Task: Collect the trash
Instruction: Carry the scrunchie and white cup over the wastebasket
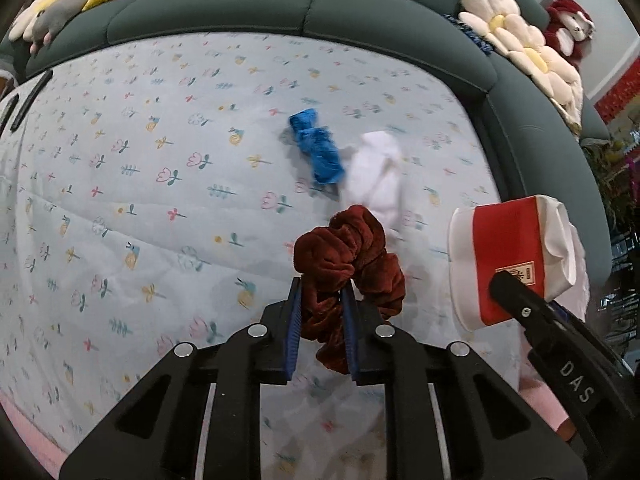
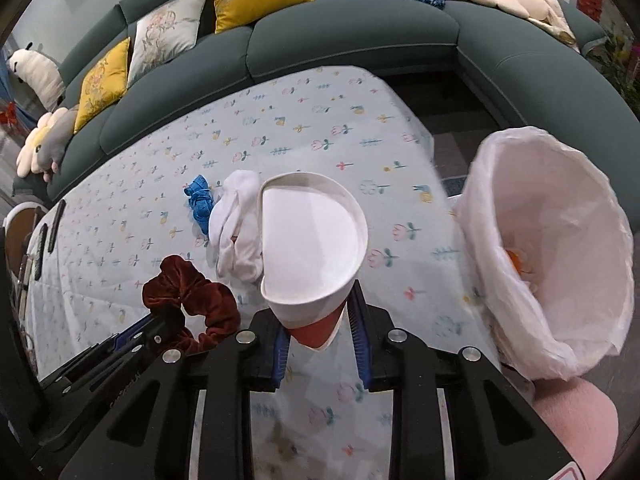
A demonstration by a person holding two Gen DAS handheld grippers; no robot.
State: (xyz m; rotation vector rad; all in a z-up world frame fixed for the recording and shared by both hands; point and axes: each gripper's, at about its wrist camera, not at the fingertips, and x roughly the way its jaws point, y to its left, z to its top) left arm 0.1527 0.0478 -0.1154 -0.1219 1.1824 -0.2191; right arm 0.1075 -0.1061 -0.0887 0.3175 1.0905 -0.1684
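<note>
Left wrist view: left gripper jaws pinch a dark red velvet scrunchie at lower centre, above the floral-covered bench.

Right wrist view: right gripper jaws pinch a squashed paper cup at centre; a white-lined trash bin stands at right.

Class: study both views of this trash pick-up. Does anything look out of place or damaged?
Yes. The left gripper is shut on a velvet scrunchie, which looks like a hair tie rather than trash. The paper cup in the right gripper is squashed out of round. The bin leans.
</note>
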